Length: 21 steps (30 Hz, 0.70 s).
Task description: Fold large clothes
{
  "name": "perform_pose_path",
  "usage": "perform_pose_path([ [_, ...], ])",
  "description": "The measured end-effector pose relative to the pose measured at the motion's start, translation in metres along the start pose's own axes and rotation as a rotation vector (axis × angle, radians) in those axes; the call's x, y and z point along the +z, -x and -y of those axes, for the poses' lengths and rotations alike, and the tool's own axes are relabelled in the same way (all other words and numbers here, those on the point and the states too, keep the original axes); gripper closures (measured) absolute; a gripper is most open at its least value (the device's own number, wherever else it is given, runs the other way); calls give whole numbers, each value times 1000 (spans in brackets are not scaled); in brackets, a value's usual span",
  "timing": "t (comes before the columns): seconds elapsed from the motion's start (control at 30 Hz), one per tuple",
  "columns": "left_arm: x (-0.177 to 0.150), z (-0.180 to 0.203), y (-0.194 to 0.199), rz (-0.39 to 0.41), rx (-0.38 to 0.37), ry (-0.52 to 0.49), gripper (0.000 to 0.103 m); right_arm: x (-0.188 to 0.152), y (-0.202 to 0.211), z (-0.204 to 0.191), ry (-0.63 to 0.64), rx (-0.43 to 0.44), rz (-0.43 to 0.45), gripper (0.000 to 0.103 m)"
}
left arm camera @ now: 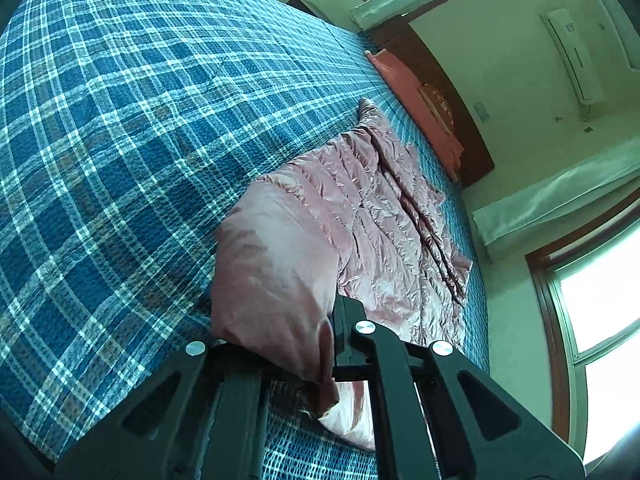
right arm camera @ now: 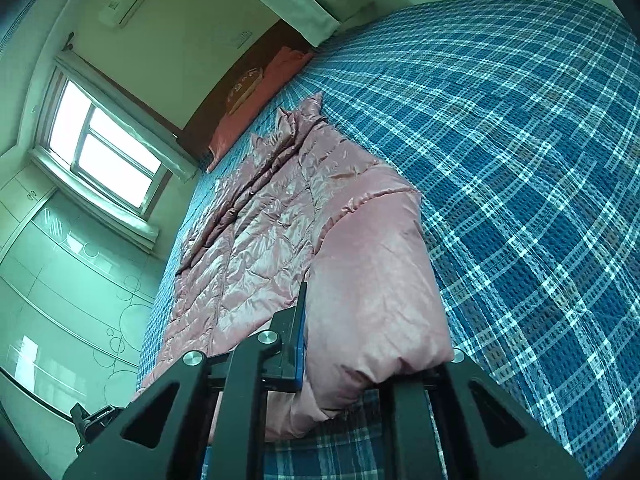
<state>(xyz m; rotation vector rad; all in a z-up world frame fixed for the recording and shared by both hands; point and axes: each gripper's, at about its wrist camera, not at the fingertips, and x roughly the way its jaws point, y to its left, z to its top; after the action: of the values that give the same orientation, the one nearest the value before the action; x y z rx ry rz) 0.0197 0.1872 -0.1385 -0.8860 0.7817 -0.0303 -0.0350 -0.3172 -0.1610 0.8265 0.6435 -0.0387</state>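
In the left wrist view, a pink quilted coat lies spread on a bed covered with a blue plaid sheet, its far end reaching toward an orange pillow by the dark headboard. The near part of the coat, a smooth puffy sleeve or fold, bulges up right at the left gripper. The jaws are closed on this fabric: one black finger presses against the pink cloth, and the other is hidden behind it. A window glows at the right.

In the right wrist view, the same coat runs from the pillow end down to the right gripper. Its jaws are clamped on the near puffy edge; a finger with a blue pad sits flat against the cloth, the mate probably buried under the fold. The gripped fabric stands raised off the sheet. A window and pale cabinets fill the left side.
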Motion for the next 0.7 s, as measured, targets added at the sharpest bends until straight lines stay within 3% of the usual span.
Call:
perform_pose_path([
  [0.47,-4,19,84,22,-145,-80,98,-8,76,-49,94,128,71,91],
  [0.7,19,38,71,10,-154,-110,98,19,53,-59,105,143,69,91],
])
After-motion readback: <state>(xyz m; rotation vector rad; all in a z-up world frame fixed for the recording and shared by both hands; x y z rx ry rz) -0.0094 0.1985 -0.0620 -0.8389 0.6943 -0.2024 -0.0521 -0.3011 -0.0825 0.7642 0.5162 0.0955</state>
